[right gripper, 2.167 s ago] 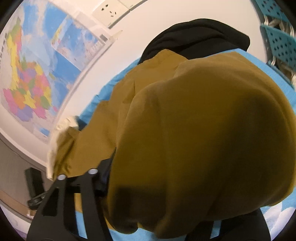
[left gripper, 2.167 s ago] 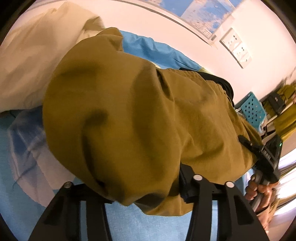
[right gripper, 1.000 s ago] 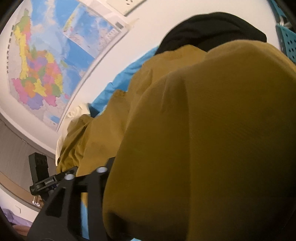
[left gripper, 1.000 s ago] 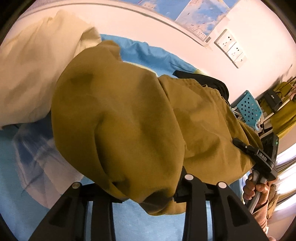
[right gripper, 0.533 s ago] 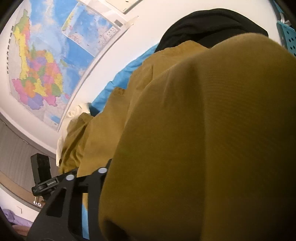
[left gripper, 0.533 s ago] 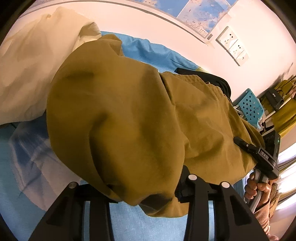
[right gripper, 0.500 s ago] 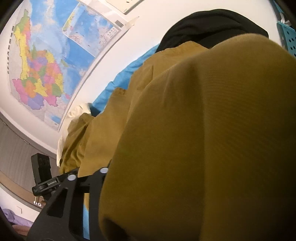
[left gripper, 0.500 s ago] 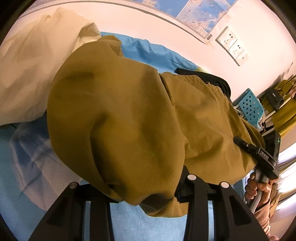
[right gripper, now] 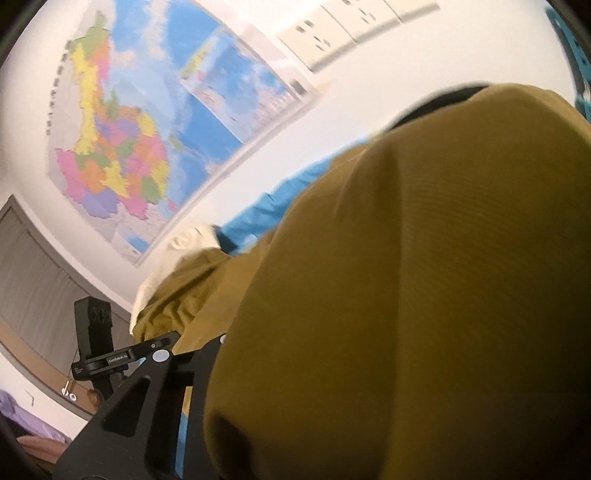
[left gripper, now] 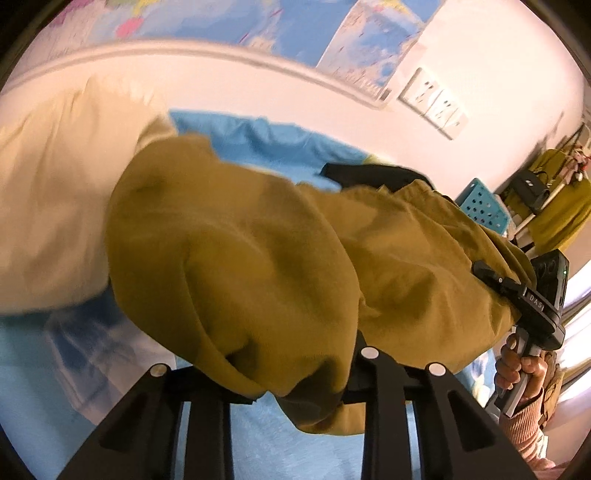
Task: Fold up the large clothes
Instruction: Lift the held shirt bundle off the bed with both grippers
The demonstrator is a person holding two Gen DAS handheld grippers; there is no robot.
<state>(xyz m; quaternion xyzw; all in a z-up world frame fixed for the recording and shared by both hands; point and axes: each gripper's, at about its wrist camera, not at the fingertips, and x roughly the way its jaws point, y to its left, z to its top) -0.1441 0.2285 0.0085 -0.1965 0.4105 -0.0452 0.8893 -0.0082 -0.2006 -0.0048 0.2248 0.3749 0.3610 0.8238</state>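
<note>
Mustard-brown cloth, the garment (left gripper: pixel 258 266), hangs bunched between the two grippers above the blue bed sheet (left gripper: pixel 266 140). The left gripper (left gripper: pixel 299 384) has its jaws closing with a fold of the garment between them. The right gripper (right gripper: pixel 280 369) is also closing, its far finger buried under the cloth draped over it. A cream pillow (left gripper: pixel 55 192) lies to the left; a map (right gripper: pixel 122 147) hangs on the wall.

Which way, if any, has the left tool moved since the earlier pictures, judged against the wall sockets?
Yes. The left tool has risen: the wall sockets sit lower in its view, with more map showing above them.
</note>
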